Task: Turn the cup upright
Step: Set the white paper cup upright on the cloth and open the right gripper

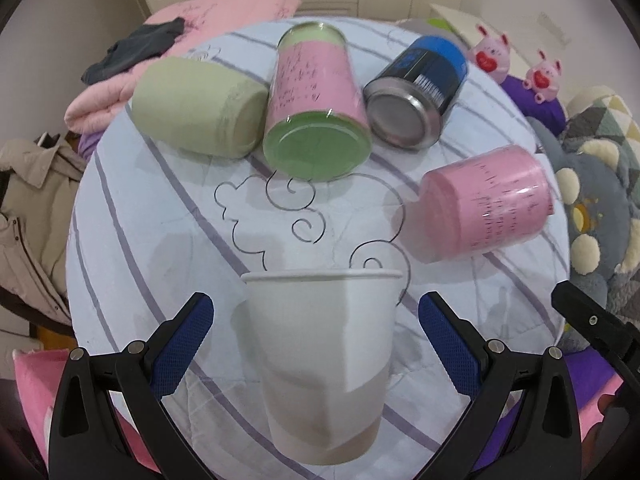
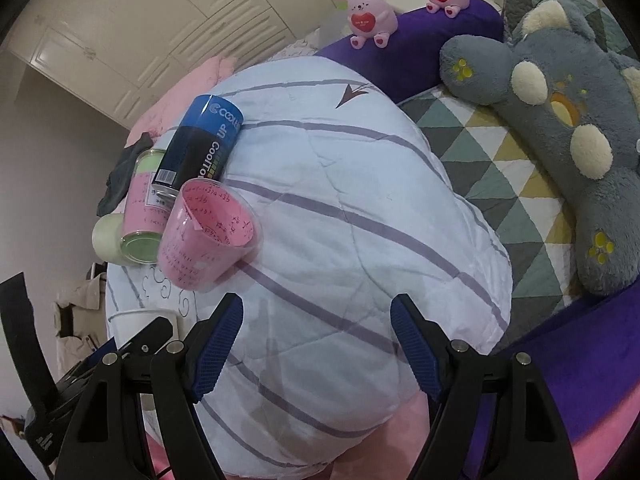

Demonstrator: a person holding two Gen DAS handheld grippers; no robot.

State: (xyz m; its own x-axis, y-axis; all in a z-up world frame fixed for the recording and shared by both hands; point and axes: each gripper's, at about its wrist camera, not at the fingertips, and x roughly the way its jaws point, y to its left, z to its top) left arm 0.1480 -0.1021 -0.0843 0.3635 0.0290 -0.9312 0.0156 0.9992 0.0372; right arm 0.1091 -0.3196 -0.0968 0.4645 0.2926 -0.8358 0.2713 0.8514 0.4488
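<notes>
On the bed lies a pale blue quilt (image 1: 168,240) with purple stripes, and on it I count five containers. One white paper cup (image 1: 324,356) is between the two blue pads of the left claw (image 1: 316,344), with its rim on the far side from the camera; the pads stand wide on both sides and do not touch its wall. Whether the cup stands or is lifted I cannot tell. Behind it four things lie on their sides: one pale green cup (image 1: 200,108), one tin with a pink label and a green bottom (image 1: 316,108), one blue and black can (image 1: 420,92) showing its metal bottom, and one clear cup with pink paper inside (image 1: 488,208). The green cup, the tin and the can are touching each other in a row; the pink cup lies apart, to the right. The right claw (image 2: 316,344) is also wide, with nothing between its pads, above the quilt. Two pink bunny toys (image 2: 368,16) sit on a purple cushion (image 2: 432,48), and one grey plush (image 2: 560,120) lies on a triangle-pattern cover (image 2: 480,168).
</notes>
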